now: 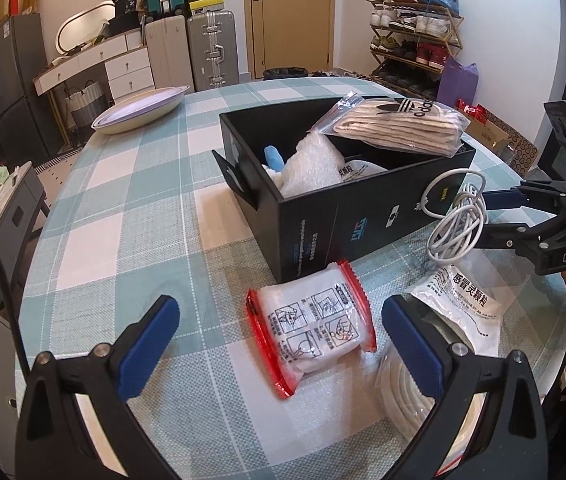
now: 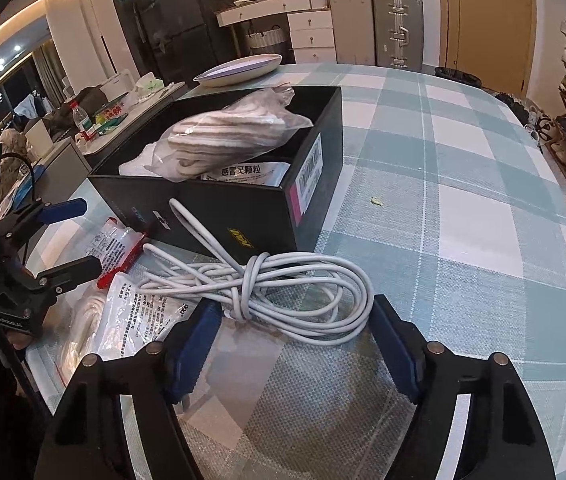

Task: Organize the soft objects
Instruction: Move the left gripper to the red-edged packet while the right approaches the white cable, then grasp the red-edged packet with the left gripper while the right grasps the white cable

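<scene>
A black box stands on the checked table and holds a bagged striped cloth, bubble wrap and a white sachet. My left gripper is open around a red-edged white packet lying on the table. My right gripper is open around a coiled white cable in front of the box; the cable also shows in the left wrist view. A white sachet with black print and a bagged white rope coil lie beside the packet.
A pale oval plate sits at the table's far left edge. Suitcases, drawers and a shoe rack stand beyond the table. A small yellow crumb lies on the cloth right of the box.
</scene>
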